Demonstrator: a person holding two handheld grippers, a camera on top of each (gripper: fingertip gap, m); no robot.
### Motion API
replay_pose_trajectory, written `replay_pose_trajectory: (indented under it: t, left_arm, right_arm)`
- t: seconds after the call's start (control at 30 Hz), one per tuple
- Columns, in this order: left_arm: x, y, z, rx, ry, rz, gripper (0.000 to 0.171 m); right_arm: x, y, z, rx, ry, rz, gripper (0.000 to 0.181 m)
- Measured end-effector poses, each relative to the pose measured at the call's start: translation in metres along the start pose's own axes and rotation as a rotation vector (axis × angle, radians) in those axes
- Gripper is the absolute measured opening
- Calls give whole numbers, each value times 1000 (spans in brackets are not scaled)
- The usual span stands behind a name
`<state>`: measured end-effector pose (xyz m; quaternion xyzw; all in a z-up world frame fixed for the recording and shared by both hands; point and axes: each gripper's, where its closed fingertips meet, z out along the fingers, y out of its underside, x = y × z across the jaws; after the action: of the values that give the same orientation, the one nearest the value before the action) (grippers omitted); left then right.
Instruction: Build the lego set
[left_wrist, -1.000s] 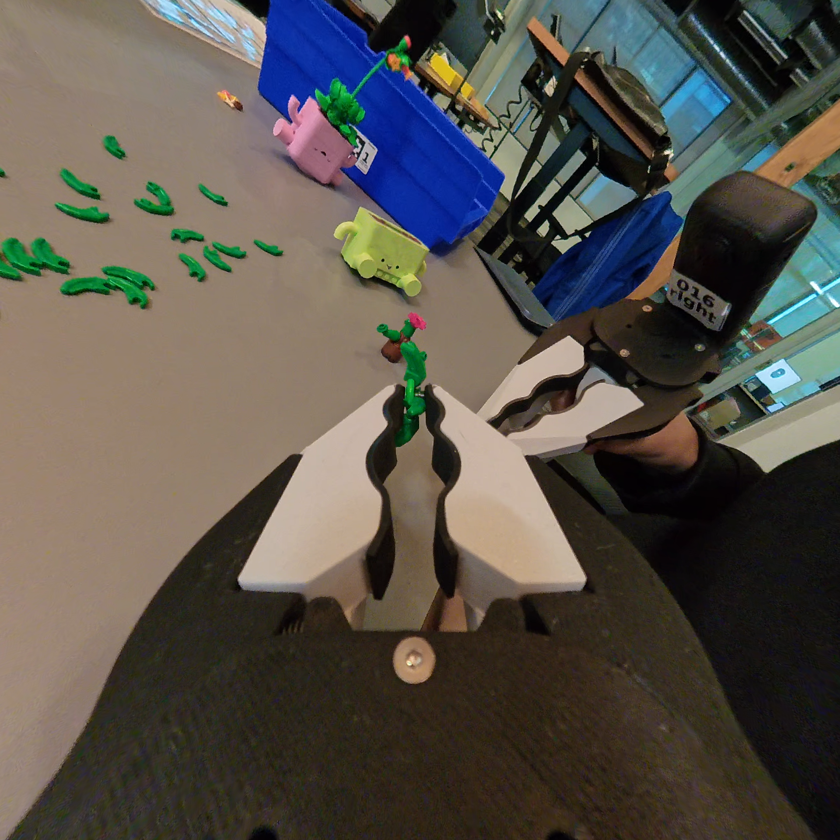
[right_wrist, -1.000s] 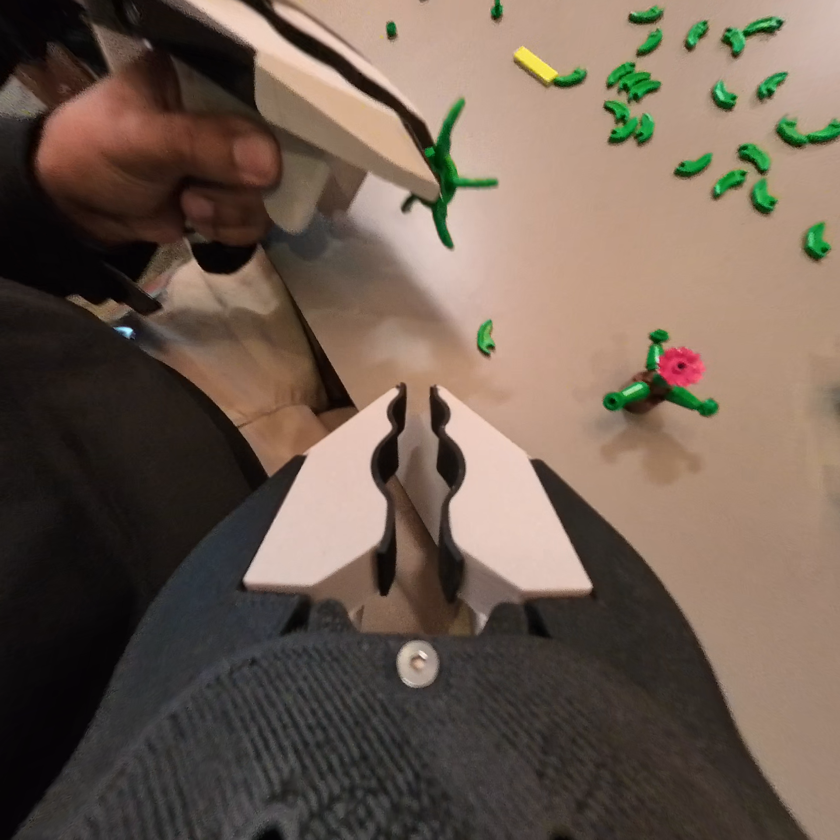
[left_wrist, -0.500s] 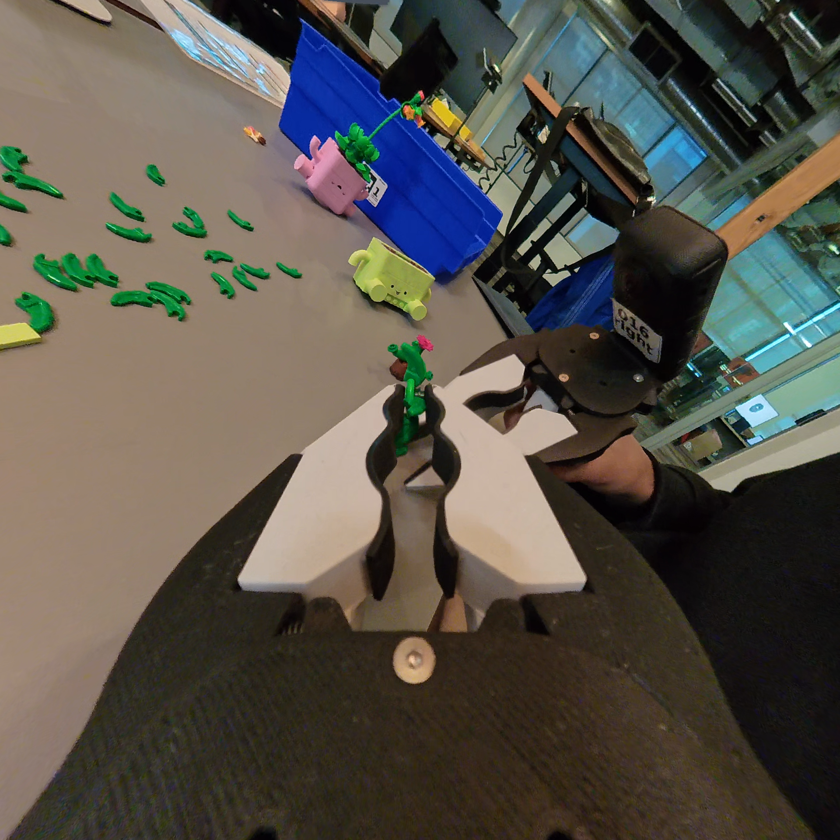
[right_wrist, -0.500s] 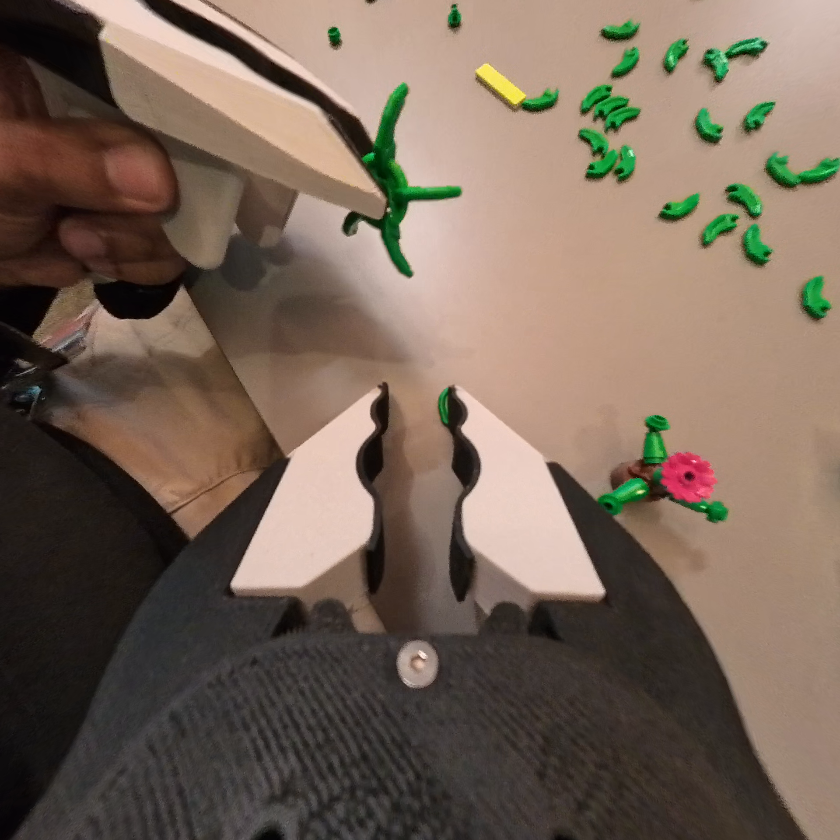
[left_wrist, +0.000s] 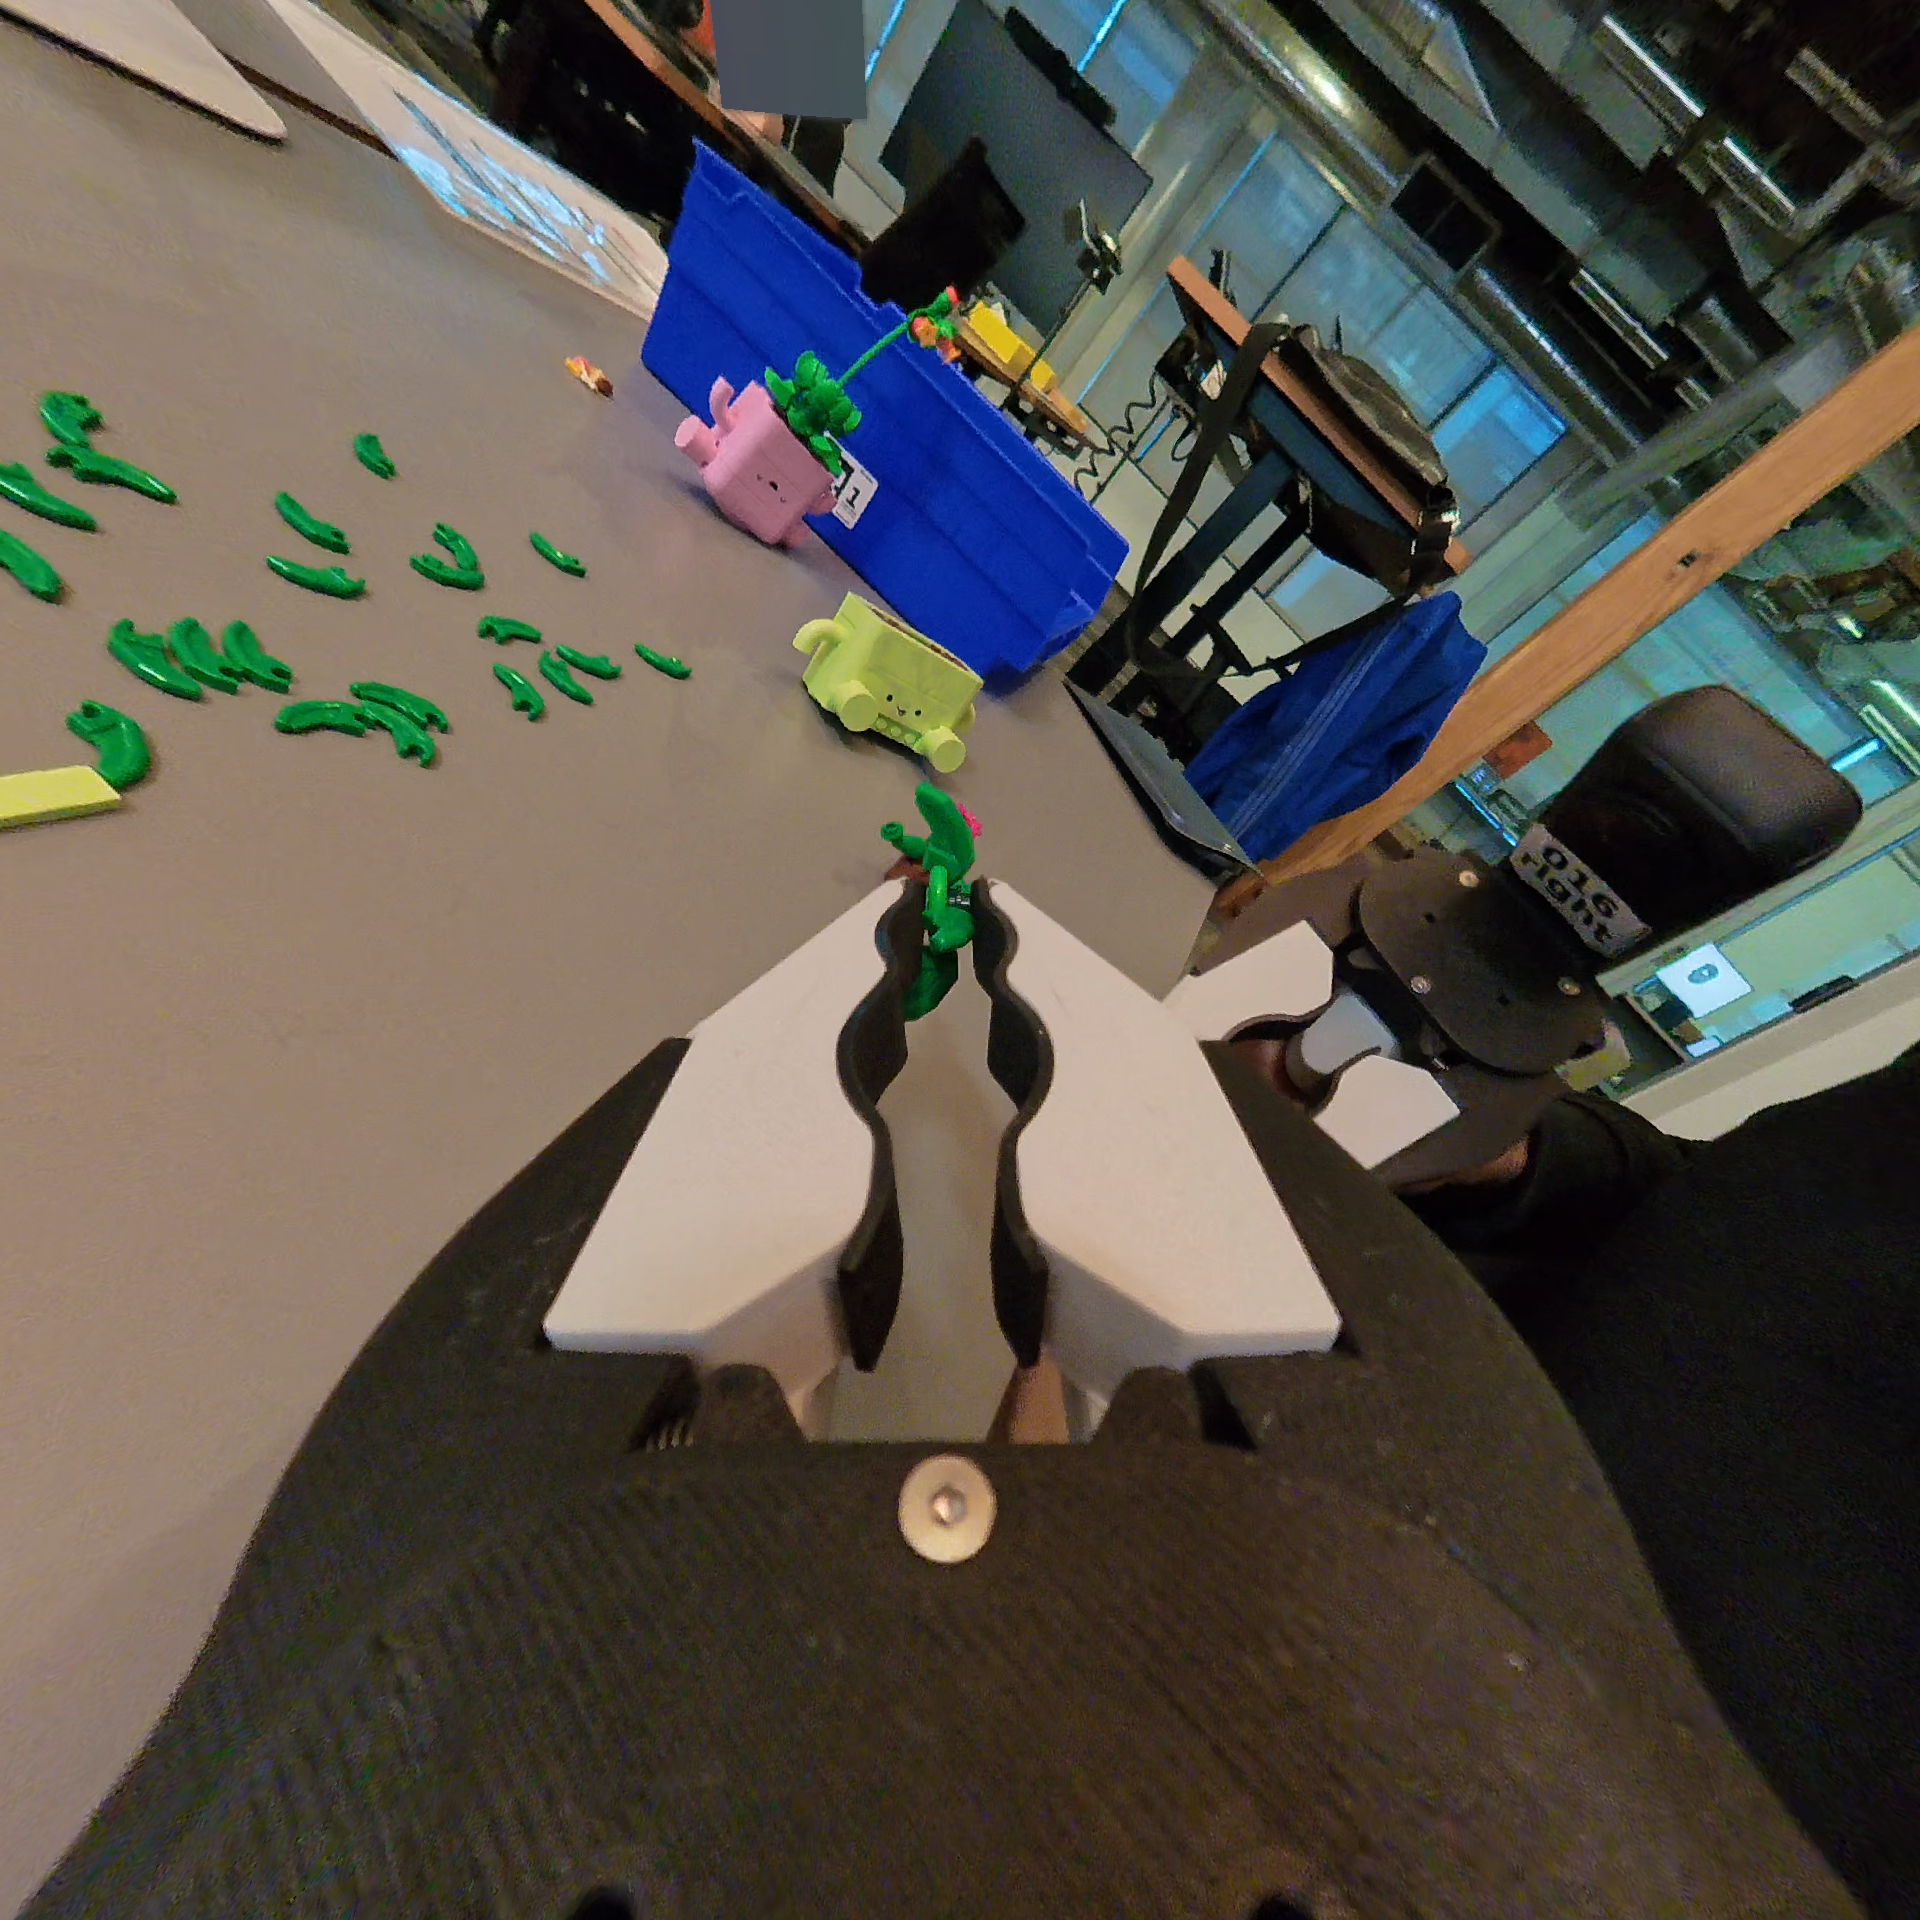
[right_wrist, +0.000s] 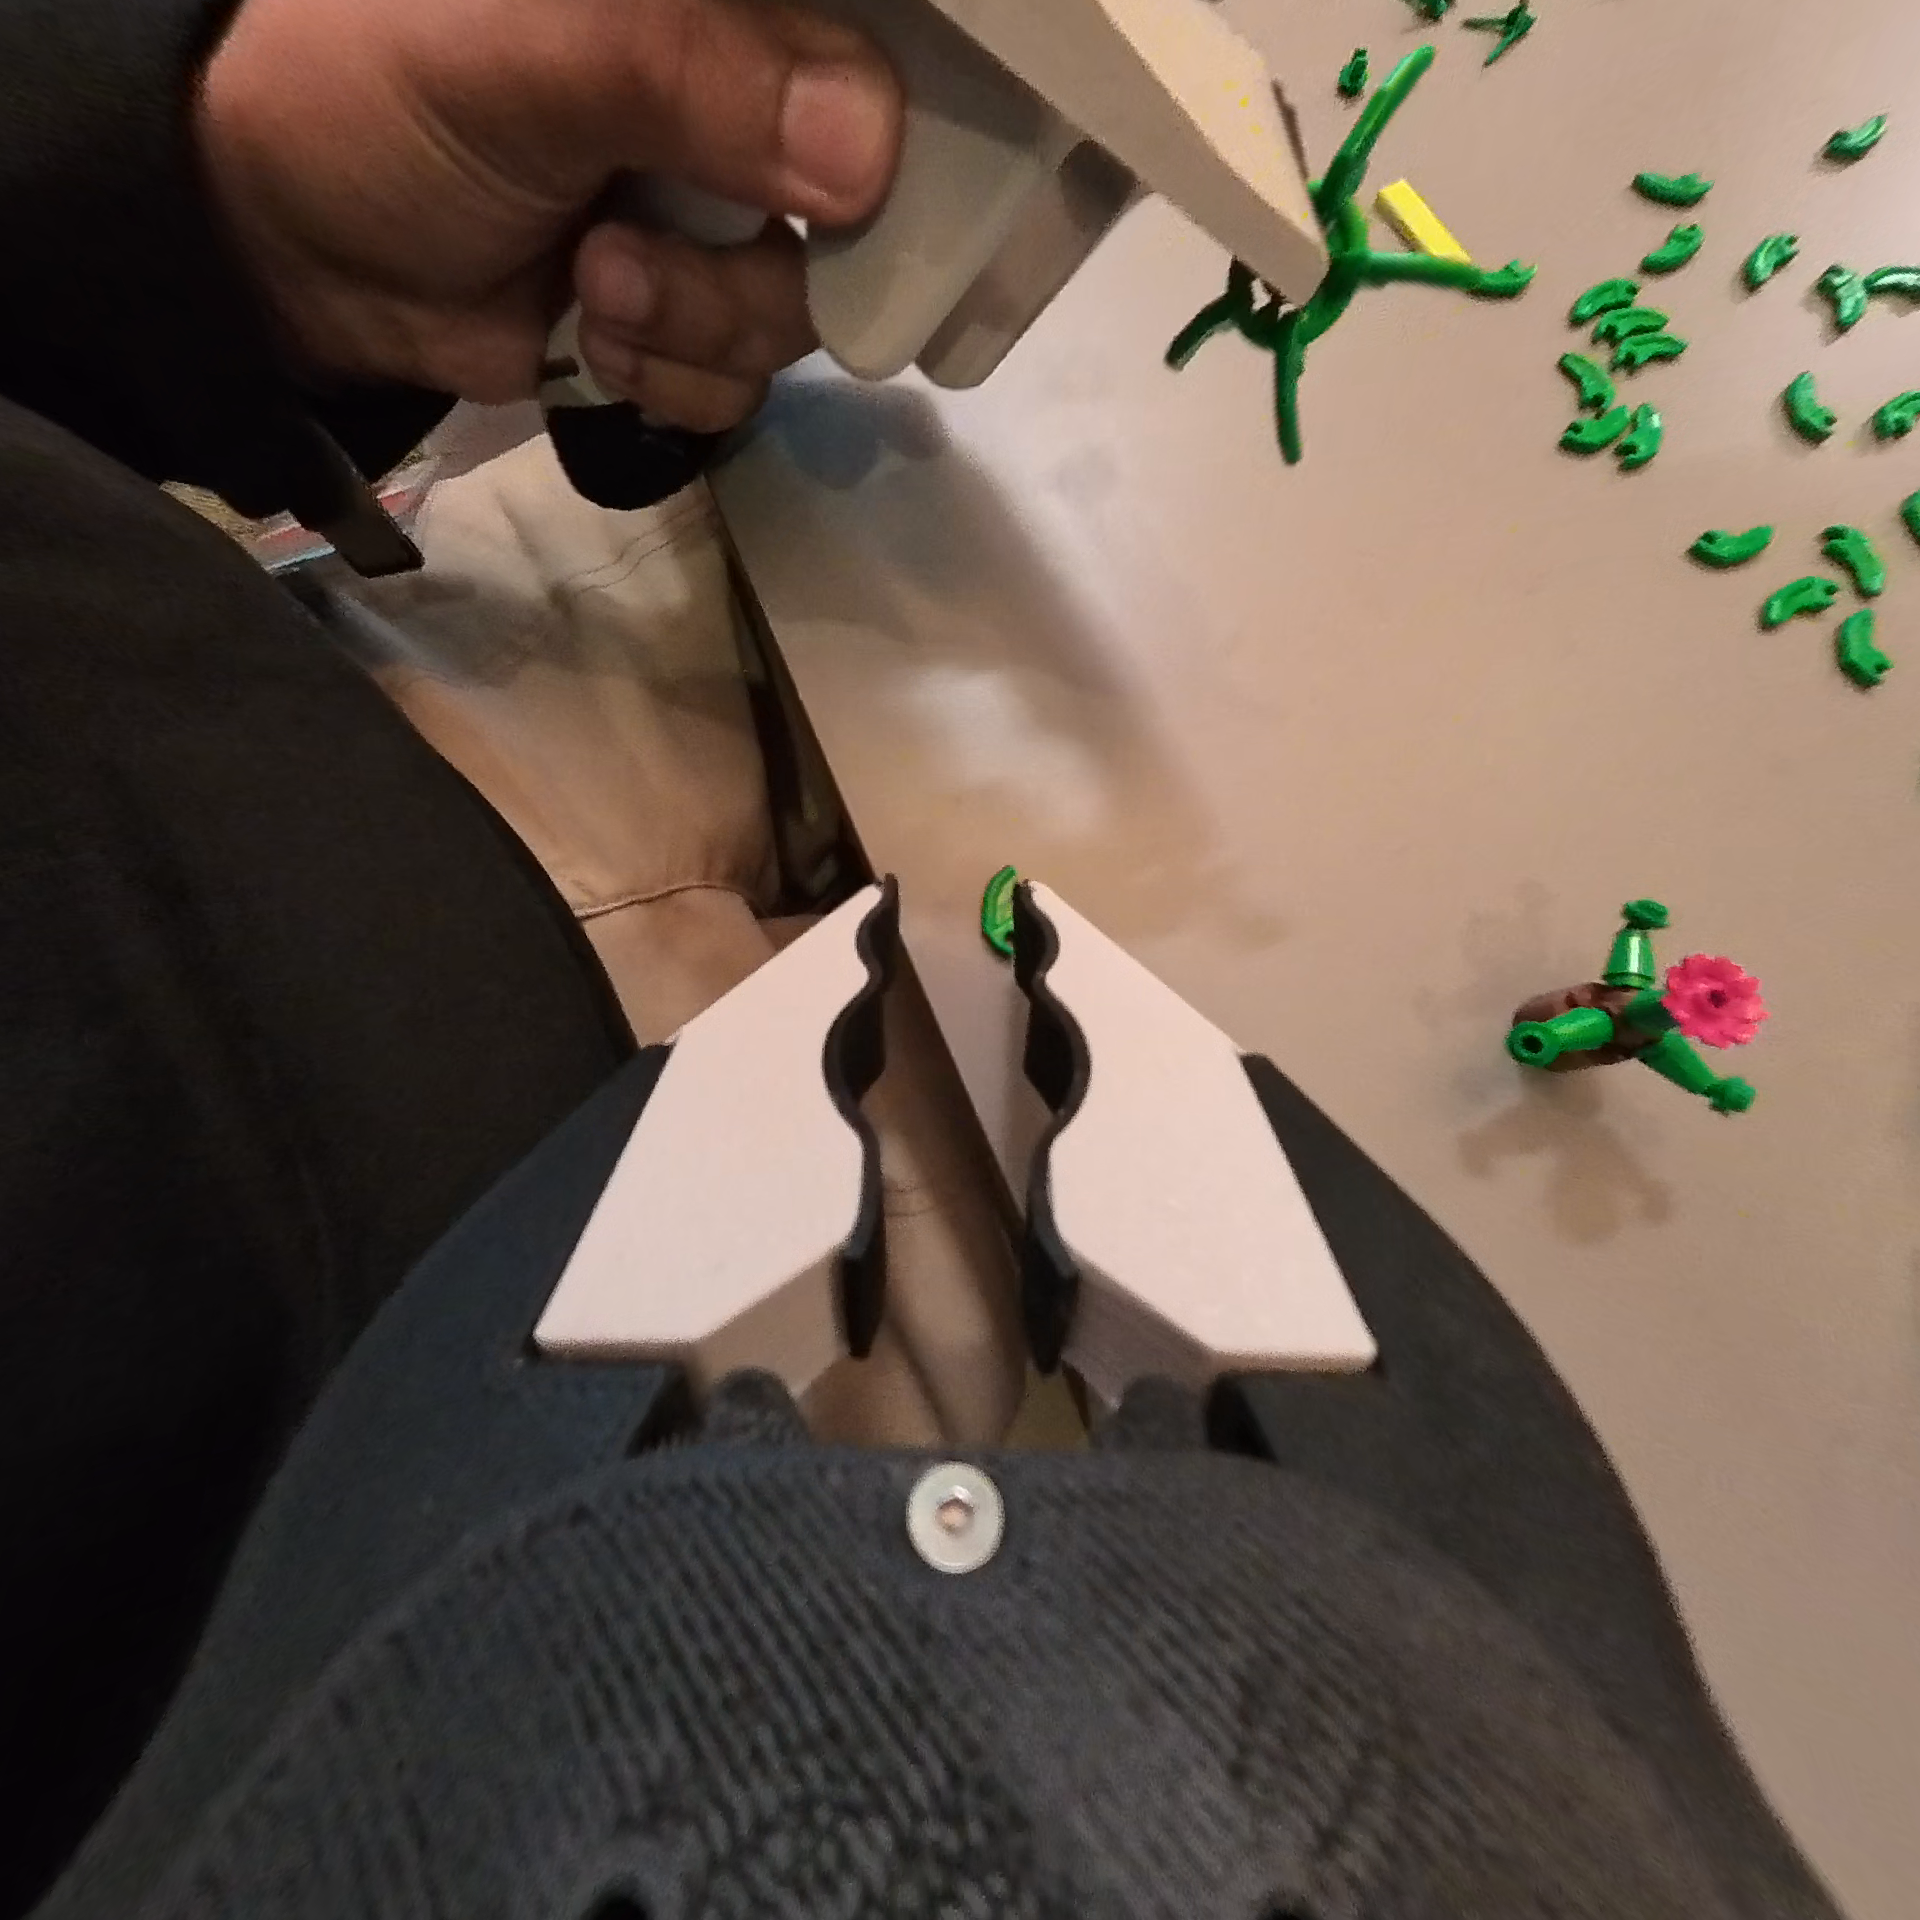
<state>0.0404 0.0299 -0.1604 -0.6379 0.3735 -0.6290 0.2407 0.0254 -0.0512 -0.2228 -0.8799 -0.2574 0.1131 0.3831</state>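
My left gripper (left_wrist: 940, 902) is shut on a green branched stem (left_wrist: 940, 940), held above the grey table. It also shows in the right wrist view (right_wrist: 1283, 234), with the stem (right_wrist: 1351, 275) sticking out of its tip. My right gripper (right_wrist: 954, 894) is open and empty at the table's near edge. A small green leaf (right_wrist: 997, 914) shows between its tips, close to the right-hand finger. My right gripper also shows in the left wrist view (left_wrist: 1262, 982), partly hidden. A small plant with a pink flower on a brown base (right_wrist: 1631, 1023) lies on the table to the right.
Several loose green leaves (left_wrist: 358, 717) and a yellow tile (left_wrist: 52, 798) lie at the left. A lime pot (left_wrist: 894, 686), a pink pot with a plant (left_wrist: 758, 478) and a blue bin (left_wrist: 956, 499) stand farther back. The table edge (right_wrist: 800, 707) runs just left of my right gripper. Spacing between my two grippers at the tips: around 10 cm. The yellow tile (left_wrist: 52, 798) is about 15 cm from my left fingertips and 20 cm from my right.
My right gripper has opened from nearly shut and moved to the small leaf near the table edge. My left gripper keeps the stem and has shifted away from the right gripper.
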Motion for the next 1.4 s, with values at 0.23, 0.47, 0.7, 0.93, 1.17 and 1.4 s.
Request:
replay_pose_trajectory:
  t: [0.23, 0.47, 0.7, 0.93, 1.17, 1.4]
  left_arm:
    - [4, -2, -1, 11, 7, 8, 6]
    - [7, -4, -2, 17, 15, 15, 6]
    - [7, -5, -2, 21, 16, 16, 6]
    - [9, -6, -2, 31, 33, 14, 6]
    - [8, -12, -7, 57, 32, 11, 6]
    - [9, -11, -6, 54, 36, 10, 6]
  right_arm:
    - [-8, 9, 6, -75, 38, -26, 22]
    - [-3, 14, 5, -86, 14, 39, 26]
    - [-2, 5, 1, -41, 2, 15, 30]
    - [-7, 7, 16, -80, 15, -95, 49]
    - [-14, 8, 14, -79, -60, -96, 37]
    - [-19, 15, 5, -93, -86, -126, 28]
